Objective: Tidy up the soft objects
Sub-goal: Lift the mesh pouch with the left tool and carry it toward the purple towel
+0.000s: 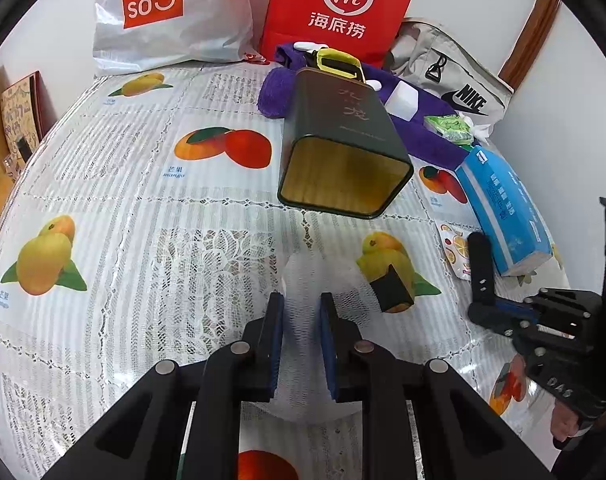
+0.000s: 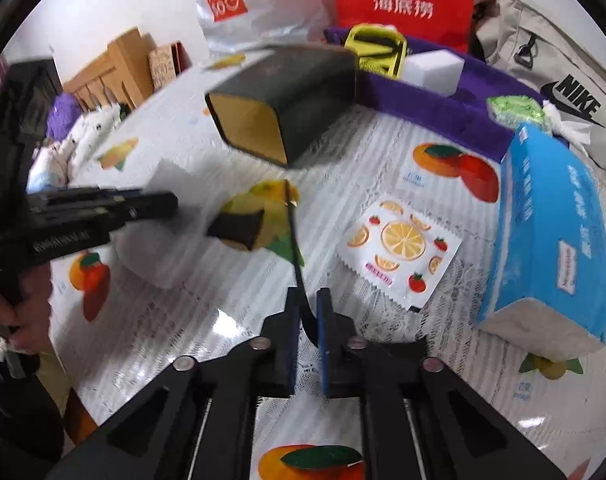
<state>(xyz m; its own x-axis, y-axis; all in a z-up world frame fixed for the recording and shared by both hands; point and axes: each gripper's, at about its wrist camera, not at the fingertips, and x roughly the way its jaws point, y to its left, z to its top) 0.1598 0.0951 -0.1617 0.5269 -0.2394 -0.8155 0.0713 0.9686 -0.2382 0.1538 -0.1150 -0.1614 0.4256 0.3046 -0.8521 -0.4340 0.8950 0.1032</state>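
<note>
the left gripper pinches a clear plastic bag that lies on the fruit-print worktop. the right gripper is pressed together on the bag's thin dark edge, with a small dark piece inside the bag.

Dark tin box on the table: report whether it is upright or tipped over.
Tipped over. The dark tin box lies on its side, its open mouth facing the camera; the gold inside looks empty.

Black angular left tongs and right tongs, blue-faced pads, round silver pivot screws, slotted triangular arms
</note>
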